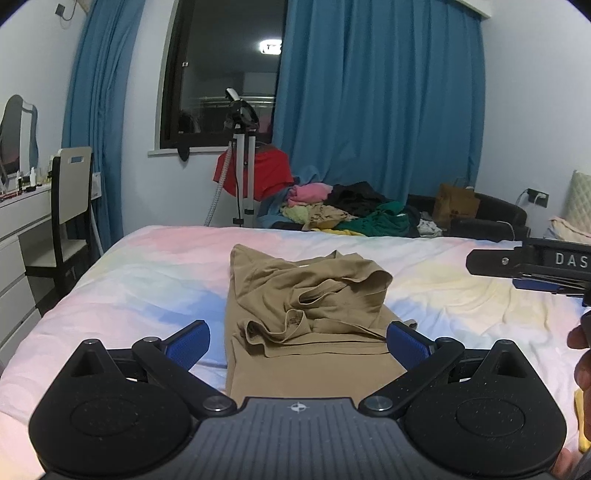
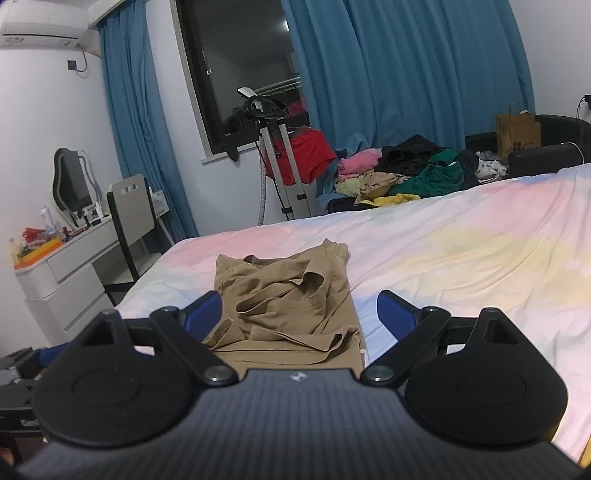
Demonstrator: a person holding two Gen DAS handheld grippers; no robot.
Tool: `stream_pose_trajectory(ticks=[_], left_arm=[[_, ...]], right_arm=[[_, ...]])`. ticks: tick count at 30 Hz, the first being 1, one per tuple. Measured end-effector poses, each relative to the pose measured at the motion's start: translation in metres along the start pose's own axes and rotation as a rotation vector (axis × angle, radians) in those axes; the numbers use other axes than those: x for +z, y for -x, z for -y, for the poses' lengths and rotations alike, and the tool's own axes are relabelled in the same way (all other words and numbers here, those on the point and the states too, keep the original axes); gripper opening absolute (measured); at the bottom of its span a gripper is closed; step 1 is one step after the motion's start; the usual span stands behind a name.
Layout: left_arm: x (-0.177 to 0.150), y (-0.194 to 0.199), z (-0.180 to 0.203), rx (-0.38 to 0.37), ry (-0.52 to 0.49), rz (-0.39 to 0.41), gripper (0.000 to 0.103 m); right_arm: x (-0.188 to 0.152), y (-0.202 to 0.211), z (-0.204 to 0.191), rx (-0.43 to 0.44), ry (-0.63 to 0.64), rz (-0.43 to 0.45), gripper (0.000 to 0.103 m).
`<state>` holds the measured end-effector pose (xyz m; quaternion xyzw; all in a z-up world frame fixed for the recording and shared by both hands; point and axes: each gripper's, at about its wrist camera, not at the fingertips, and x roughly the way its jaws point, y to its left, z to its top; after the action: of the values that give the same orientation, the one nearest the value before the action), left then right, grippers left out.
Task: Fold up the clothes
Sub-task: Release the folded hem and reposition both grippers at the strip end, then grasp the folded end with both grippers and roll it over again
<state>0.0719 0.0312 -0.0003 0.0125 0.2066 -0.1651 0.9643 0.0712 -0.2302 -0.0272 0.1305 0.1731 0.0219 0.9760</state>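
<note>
Since the tan garment point(image 1: 303, 325) lies half-folded near the bed's point(image 1: 110, 295) front edge, I hold my left gripper point(image 1: 298, 341) and right gripper point(image 2: 300, 315) over it, fingers spread wide and empty, ready to pinch; the clothes pile point(image 2: 402, 173) beyond the far edge blocks nothing

Blue curtains point(image 1: 380, 103), white desk point(image 2: 62, 266) w/ chair point(image 2: 133, 218), paper bag point(image 2: 517, 134)

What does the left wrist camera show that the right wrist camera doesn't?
Only the left wrist view shows the right gripper from the side and a hand. Only the right wrist view shows the air conditioner. Both show the tan garment partly folded on the pastel bed, the clothes pile, and open fingers.
</note>
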Motion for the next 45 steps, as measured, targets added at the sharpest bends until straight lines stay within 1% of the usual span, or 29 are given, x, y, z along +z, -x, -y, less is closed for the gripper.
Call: stream_pose_trajectory(ticks=[1, 2, 3, 4, 7, 9, 14, 15, 17, 18, 21, 22, 24, 25, 26, 27, 29, 30, 31, 32, 33, 35, 37, 38, 40, 42, 43, 44, 45], left_arm=[[0.0, -0.001, -0.001, -0.009, 0.015, -0.011, 0.103], [0.0, -0.004, -0.004, -0.03, 0.053, -0.038, 0.103], [0.0, -0.006, -0.007, -0.052, 0.094, -0.066, 0.103], [-0.002, -0.01, -0.012, -0.08, 0.158, -0.102, 0.103], [-0.016, -0.026, -0.023, -0.147, 0.348, -0.247, 0.103], [-0.029, -0.037, -0.03, -0.202, 0.448, -0.355, 0.103], [-0.067, -0.063, -0.055, -0.311, 0.762, -0.578, 0.102], [-0.075, -0.068, -0.06, -0.322, 0.812, -0.606, 0.102], [-0.088, -0.077, -0.072, -0.344, 0.905, -0.626, 0.101], [-0.095, -0.081, -0.078, -0.355, 0.952, -0.632, 0.101], [-0.106, -0.087, -0.095, -0.384, 1.09, -0.594, 0.1], [-0.109, -0.086, -0.099, -0.383, 1.122, -0.571, 0.099], [-0.111, -0.086, -0.104, -0.379, 1.148, -0.531, 0.095], [-0.11, -0.085, -0.106, -0.378, 1.142, -0.505, 0.089], [-0.109, -0.085, -0.108, -0.367, 1.126, -0.482, 0.081], [-0.107, -0.084, -0.109, -0.351, 1.109, -0.469, 0.077], [-0.103, -0.083, -0.111, -0.329, 1.084, -0.452, 0.065], [-0.103, -0.084, -0.111, -0.323, 1.08, -0.448, 0.061], [-0.103, -0.084, -0.111, -0.317, 1.076, -0.443, 0.052], [-0.103, -0.083, -0.112, -0.303, 1.068, -0.437, 0.04], [-0.103, -0.081, -0.112, -0.289, 1.062, -0.433, 0.035], [-0.101, -0.077, -0.112, -0.281, 1.045, -0.418, 0.02], [-0.098, -0.074, -0.111, -0.287, 1.027, -0.398, 0.015], [-0.097, -0.073, -0.111, -0.288, 1.021, -0.389, 0.014], [-0.094, -0.071, -0.11, -0.288, 1.009, -0.374, 0.015], [-0.097, -0.076, -0.107, -0.279, 1.014, -0.391, 0.022], [-0.102, -0.079, -0.109, -0.281, 1.044, -0.407, 0.027], [-0.108, -0.082, -0.111, -0.287, 1.078, -0.422, 0.039], [-0.114, -0.086, -0.114, -0.314, 1.132, -0.432, 0.043]], right_arm=[[-0.001, 0.0, -0.001, -0.003, 0.01, 0.002, 0.092], [-0.001, -0.001, -0.003, -0.008, 0.023, 0.001, 0.092], [-0.002, -0.001, -0.005, -0.008, 0.031, -0.003, 0.092], [-0.003, -0.001, -0.006, -0.009, 0.038, -0.006, 0.092], [-0.004, -0.003, -0.007, -0.005, 0.038, -0.022, 0.092], [-0.004, -0.005, -0.005, -0.012, 0.032, -0.036, 0.092], [-0.006, -0.012, 0.005, -0.026, -0.026, -0.097, 0.092], [-0.007, -0.013, 0.007, -0.022, -0.041, -0.105, 0.092], [-0.007, -0.016, 0.011, -0.006, -0.082, -0.126, 0.092], [-0.007, -0.018, 0.013, 0.002, -0.1, -0.138, 0.092], [-0.011, -0.024, 0.015, 0.024, -0.141, -0.172, 0.092], [-0.012, -0.026, 0.016, 0.03, -0.152, -0.184, 0.092], [-0.015, -0.03, 0.018, 0.048, -0.18, -0.208, 0.092], [-0.016, -0.032, 0.019, 0.058, -0.198, -0.219, 0.092], [-0.017, -0.033, 0.021, 0.068, -0.221, -0.23, 0.092], [-0.018, -0.034, 0.023, 0.078, -0.245, -0.24, 0.092], [-0.021, -0.035, 0.028, 0.095, -0.301, -0.264, 0.092], [-0.025, -0.035, 0.031, 0.099, -0.343, -0.282, 0.092], [-0.029, -0.035, 0.034, 0.106, -0.387, -0.302, 0.093], [-0.035, -0.036, 0.036, 0.134, -0.443, -0.335, 0.093], [-0.043, -0.039, 0.037, 0.18, -0.511, -0.38, 0.093], [-0.063, -0.046, 0.035, 0.273, -0.642, -0.476, 0.093], [-0.085, -0.056, 0.027, 0.348, -0.743, -0.585, 0.093], [-0.096, -0.062, 0.022, 0.376, -0.782, -0.64, 0.093], [-0.113, -0.069, 0.016, 0.396, -0.843, -0.708, 0.093], [-0.126, -0.072, 0.017, 0.368, -0.902, -0.728, 0.093], [-0.131, -0.073, 0.02, 0.348, -0.927, -0.729, 0.093], [-0.133, -0.073, 0.023, 0.326, -0.951, -0.713, 0.093], [-0.134, -0.072, 0.027, 0.315, -0.975, -0.694, 0.093]])
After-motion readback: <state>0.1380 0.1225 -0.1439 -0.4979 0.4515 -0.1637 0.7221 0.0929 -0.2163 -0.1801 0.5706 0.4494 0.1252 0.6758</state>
